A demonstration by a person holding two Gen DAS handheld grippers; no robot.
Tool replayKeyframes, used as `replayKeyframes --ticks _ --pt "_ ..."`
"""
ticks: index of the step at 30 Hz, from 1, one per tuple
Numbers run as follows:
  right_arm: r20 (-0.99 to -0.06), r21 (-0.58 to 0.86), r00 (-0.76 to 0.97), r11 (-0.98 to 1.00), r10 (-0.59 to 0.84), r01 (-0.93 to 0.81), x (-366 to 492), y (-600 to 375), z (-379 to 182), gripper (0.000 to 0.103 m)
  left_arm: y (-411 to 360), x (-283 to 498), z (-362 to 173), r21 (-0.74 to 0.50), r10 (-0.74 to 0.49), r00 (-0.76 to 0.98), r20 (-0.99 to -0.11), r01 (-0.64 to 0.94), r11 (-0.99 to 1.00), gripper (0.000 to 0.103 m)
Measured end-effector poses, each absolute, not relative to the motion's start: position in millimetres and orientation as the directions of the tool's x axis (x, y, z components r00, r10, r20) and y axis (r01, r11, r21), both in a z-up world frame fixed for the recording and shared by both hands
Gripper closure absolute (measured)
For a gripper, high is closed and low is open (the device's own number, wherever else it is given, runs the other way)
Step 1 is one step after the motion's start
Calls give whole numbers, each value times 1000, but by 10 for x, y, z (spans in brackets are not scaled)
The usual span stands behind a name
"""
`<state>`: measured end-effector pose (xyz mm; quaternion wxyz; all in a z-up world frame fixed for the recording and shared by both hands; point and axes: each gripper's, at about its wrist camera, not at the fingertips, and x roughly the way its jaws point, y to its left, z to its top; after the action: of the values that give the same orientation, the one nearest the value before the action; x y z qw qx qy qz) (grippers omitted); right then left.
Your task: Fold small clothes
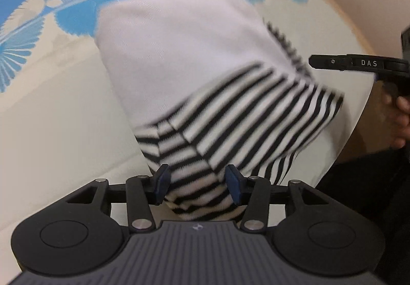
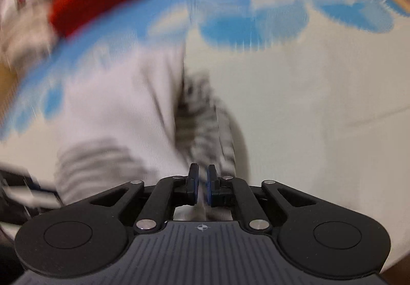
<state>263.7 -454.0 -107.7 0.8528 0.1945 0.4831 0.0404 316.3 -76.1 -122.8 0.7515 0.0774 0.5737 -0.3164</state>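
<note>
Now we let go gently. Our left gripper (image 1: 196, 183) is spread around the soft white top with black-striped sleeves (image 1: 184, 67), folded on the blue-and-cream cloth (image 1: 51, 131); our right gripper (image 2: 202, 182) stands barely apart, pinching nothing.

A small garment (image 1: 184, 72), white with black-and-white striped parts, fills the centre of the left wrist frame, lying spread on the cloth-covered surface. Its plain white body reaches toward the upper middle; striped fabric is folded across the lower half, running to the right. In the right wrist frame it (image 2: 120, 116) sits blurred at centre-left, apparently bunched.
</note>
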Motion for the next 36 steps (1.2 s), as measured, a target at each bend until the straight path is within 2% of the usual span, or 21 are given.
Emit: replayKeyframes --ticks 1,2,3,5,8,11,12,13,14,15,18,19,22,23,25,26,28,29,32,34,36 --pt "-779 405 570 904 263 136 2651 -4574 -1029 78 -693 3197 -1187 -262 -404 156 -902 545 796 50" --pt "-754 436 600 886 266 155 2684 -4595 -1004 65 -647 3234 -1149 -270 -411 172 -895 525 807 50" --pt "-739 464 615 870 275 167 2751 -4611 -1019 60 -587 3279 -1106 -274 -413 192 -890 498 823 50" --pt "-727 513 610 841 316 175 2917 -4562 -1090 59 -454 3370 -1057 -277 -404 217 -889 448 850 50" --pt "-747 528 578 821 328 217 3162 -4469 -1251 48 -329 3434 -994 -267 -387 247 -888 406 874 50" --pt "-782 537 530 785 327 309 3351 -4372 -1484 47 -218 3475 -971 -280 -391 263 -882 375 884 50" --pt "-779 556 525 765 342 326 3380 -4341 -1532 49 -179 3483 -960 -283 -392 268 -880 368 886 50" --pt "-766 581 528 745 367 326 3416 -4315 -1576 55 -167 3492 -947 -284 -392 274 -878 362 888 50" --pt "-741 610 547 731 390 306 3439 -4285 -1561 90 -141 3502 -940 -285 -392 278 -877 356 890 50" --pt "-712 622 583 737 391 265 3448 -4255 -1467 95 -127 3520 -929 -286 -392 282 -876 352 891 50" --pt "-556 672 758 721 342 168 3341 -4322 -1121 96 -163 3525 -908 -285 -395 297 -869 351 892 50" --pt "-579 643 760 738 295 204 3344 -4366 -1118 96 -174 3533 -907 -286 -396 299 -868 350 892 50" --pt "-816 421 560 810 142 409 3437 -4407 -1476 95 -217 3545 -916 -289 -397 299 -868 345 893 50" --pt "-856 385 499 813 137 436 3446 -4409 -1599 95 -238 3543 -925 -290 -398 296 -868 347 892 50" --pt "-847 400 514 801 138 445 3423 -4428 -1598 93 -286 3537 -941 -288 -399 291 -870 355 889 50" --pt "-838 386 533 816 115 431 3414 -4412 -1531 92 -306 3529 -945 -290 -401 291 -869 358 888 50" --pt "-815 359 575 838 67 410 3352 -4399 -1383 80 -349 3525 -952 -294 -406 290 -867 358 886 50" --pt "-790 396 607 827 85 400 3304 -4443 -1317 70 -369 3525 -953 -295 -406 291 -866 359 886 50" --pt "-732 514 652 788 197 338 3191 -4567 -1216 59 -439 3531 -958 -298 -412 297 -861 361 883 50" --pt "-761 508 591 813 268 285 3207 -4515 -1270 51 -501 3545 -962 -300 -413 299 -860 358 884 50" --pt "-800 486 505 843 322 232 3197 -4415 -1407 51 -566 3554 -963 -305 -417 303 -857 354 884 50"
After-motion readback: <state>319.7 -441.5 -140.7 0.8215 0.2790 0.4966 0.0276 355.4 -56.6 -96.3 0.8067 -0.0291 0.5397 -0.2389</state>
